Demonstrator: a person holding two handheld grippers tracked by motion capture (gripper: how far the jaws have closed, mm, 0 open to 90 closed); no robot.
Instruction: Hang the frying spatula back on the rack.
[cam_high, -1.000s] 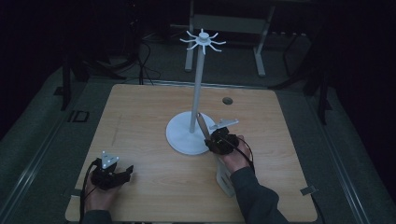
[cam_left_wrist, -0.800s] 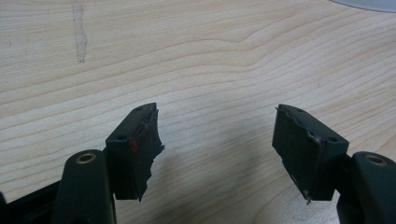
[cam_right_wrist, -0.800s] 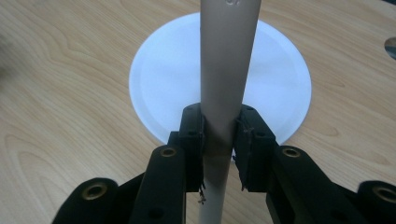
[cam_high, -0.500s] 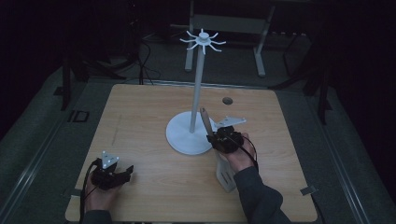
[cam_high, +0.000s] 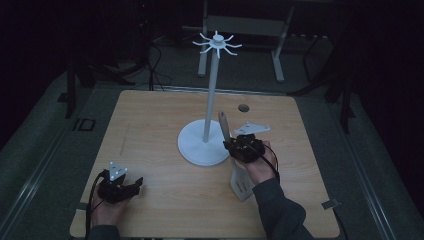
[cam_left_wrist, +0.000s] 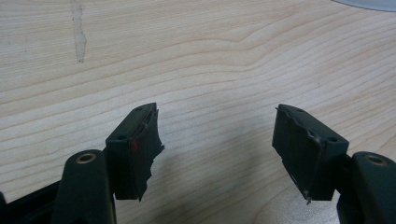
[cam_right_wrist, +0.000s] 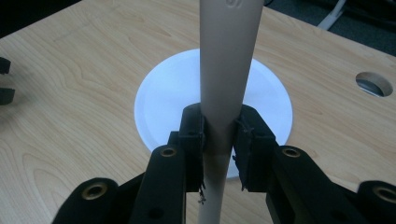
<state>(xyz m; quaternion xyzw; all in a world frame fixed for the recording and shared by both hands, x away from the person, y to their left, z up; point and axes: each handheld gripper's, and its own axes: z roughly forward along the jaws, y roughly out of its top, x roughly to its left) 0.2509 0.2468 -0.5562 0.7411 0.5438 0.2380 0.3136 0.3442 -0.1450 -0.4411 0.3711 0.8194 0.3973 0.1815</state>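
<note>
Right gripper (cam_high: 235, 145) jaws clamp the spatula (cam_high: 239, 172) by its handle, just right of the white hook stand (cam_high: 204, 145) — blade hanging low. Left gripper (cam_left_wrist: 217, 149) jaws wide, empty, well left of the stand. Advice: lift steadily, keep the handle clear of the pole — aim for a top hook.

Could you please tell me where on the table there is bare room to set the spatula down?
The pale wooden table is bare across its left half, between the white round-based hook stand and the left edge, and along the far right by the small round hole. It is crowded near the stand's base, where the right hand-held gripper holds the beige slotted spatula.
</note>
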